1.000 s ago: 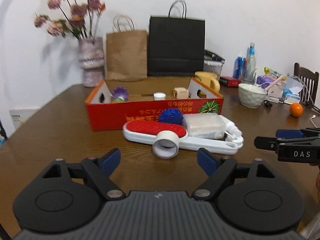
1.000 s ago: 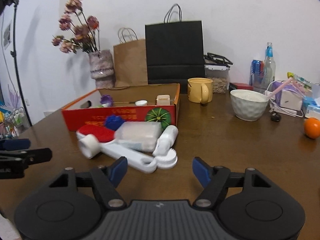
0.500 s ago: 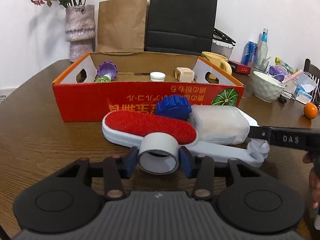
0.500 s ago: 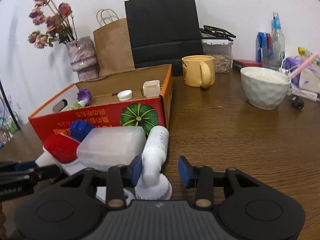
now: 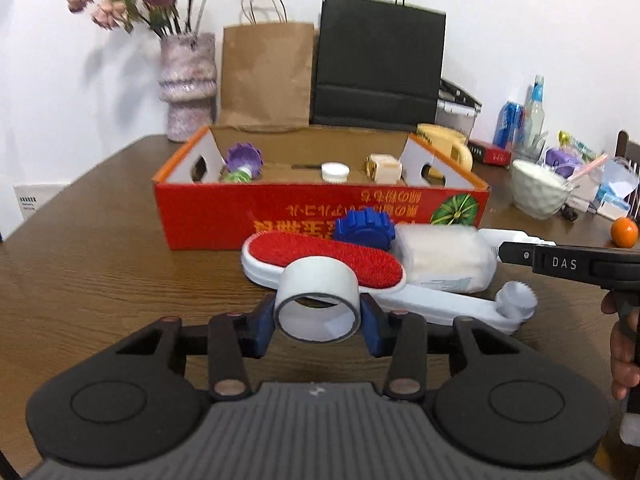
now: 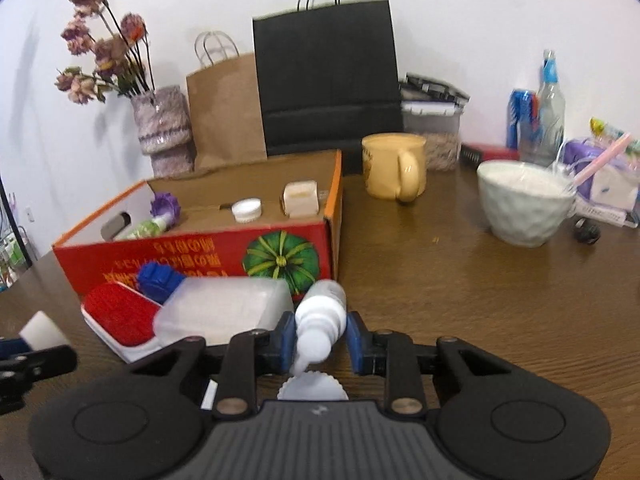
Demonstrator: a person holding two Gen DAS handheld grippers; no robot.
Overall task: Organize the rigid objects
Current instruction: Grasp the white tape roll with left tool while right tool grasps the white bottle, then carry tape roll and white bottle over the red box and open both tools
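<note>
A pile lies in front of the red cardboard box [image 5: 280, 220]: a white lint brush with a red pad [image 5: 320, 256], a blue toothed cap [image 5: 364, 228], a cloudy plastic box [image 5: 444, 258] and a white bottle [image 6: 322, 312]. My left gripper [image 5: 318, 318] is shut on a grey-white tape roll [image 5: 316, 280], a blue pad pressing each side. The jaws of my right gripper [image 6: 320, 340] are closing, and the white bottle stands between its pads, which touch it. A purple-capped tube [image 6: 160, 216], a white lid [image 6: 247, 209] and a small cream box [image 6: 300, 199] lie in the red box.
Behind the box stand a vase of flowers [image 5: 188, 84], a brown paper bag [image 5: 266, 76] and a black bag [image 5: 378, 68]. To the right are a yellow mug [image 6: 394, 166], a white bowl [image 6: 524, 204], bottles [image 6: 550, 108] and an orange [image 5: 624, 232]. A hand [image 5: 624, 356] shows at the right edge.
Both grippers came forward to the pile and closed from wide open. The left one took the tape roll; the right one closed in on the white bottle.
</note>
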